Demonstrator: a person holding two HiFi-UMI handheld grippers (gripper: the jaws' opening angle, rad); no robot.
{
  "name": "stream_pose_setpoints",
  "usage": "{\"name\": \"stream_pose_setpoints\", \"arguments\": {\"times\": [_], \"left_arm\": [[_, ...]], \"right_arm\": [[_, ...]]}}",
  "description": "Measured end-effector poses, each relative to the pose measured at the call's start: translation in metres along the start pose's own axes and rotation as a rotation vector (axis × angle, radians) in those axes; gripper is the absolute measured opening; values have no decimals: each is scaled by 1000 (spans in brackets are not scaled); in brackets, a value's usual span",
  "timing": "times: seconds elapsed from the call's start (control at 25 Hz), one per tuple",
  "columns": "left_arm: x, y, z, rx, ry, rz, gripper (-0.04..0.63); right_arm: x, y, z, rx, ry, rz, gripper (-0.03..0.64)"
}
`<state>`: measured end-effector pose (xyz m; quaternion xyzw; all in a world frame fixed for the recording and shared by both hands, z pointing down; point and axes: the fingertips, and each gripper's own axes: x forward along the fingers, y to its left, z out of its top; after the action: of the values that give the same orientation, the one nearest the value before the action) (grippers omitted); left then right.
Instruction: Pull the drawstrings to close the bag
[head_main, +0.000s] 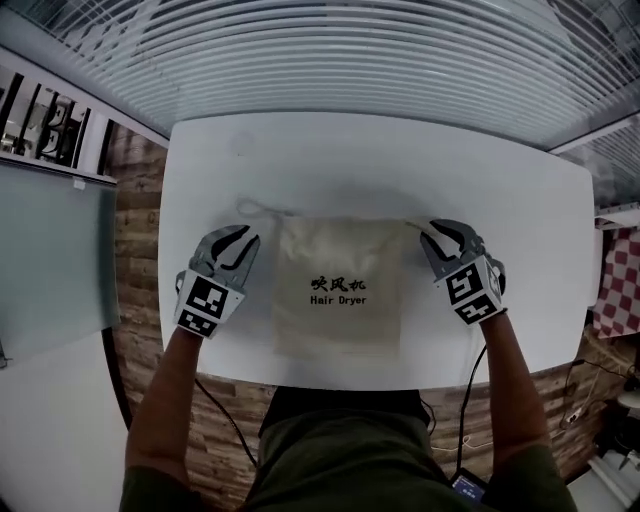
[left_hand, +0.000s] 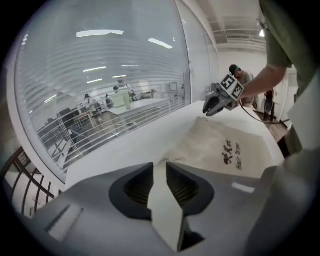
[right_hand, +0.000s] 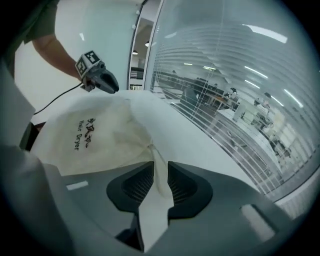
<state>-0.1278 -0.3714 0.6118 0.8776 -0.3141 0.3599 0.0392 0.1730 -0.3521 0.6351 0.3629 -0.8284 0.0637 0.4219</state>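
Cream bag printed "吹风机 Hair Dryer" lies on the bench. Left gripper slightly spread, empty; right gripper slightly spread around a drawstring.

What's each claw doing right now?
Left claw: open, nothing held; bag just ahead.
Right claw: open, drawstring lying between its jaws, not clamped.

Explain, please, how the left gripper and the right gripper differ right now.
The right gripper has the right drawstring running between its jaws; the left gripper shows no cord in its gap, only a corner of the cream bag ahead. The left drawstring loops beyond the left gripper's tips, while the right one leads into the right gripper. Both have jaws slightly apart and flank the bag.
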Motion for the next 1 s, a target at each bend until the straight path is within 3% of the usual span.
{"name": "stream_pose_setpoints", "arguments": {"times": [0.16,0.6,0.68,0.88,1.0], "left_arm": [[22,14,-21,81,72,-44,64],[47,24,-38,100,119,-196,74],[47,22,-37,108,132,-218,44],[49,22,-37,73,182,-242,17],[46,22,-38,183,231,-220,14]], "right_arm": [[23,7,-12,-3,71,48,73],[29,7,-14,29,109,163,67],[29,8,-12,35,106,187,30],[28,11,-15,5,122,195,20],[26,15,-20,-86,146,168,17]]}}
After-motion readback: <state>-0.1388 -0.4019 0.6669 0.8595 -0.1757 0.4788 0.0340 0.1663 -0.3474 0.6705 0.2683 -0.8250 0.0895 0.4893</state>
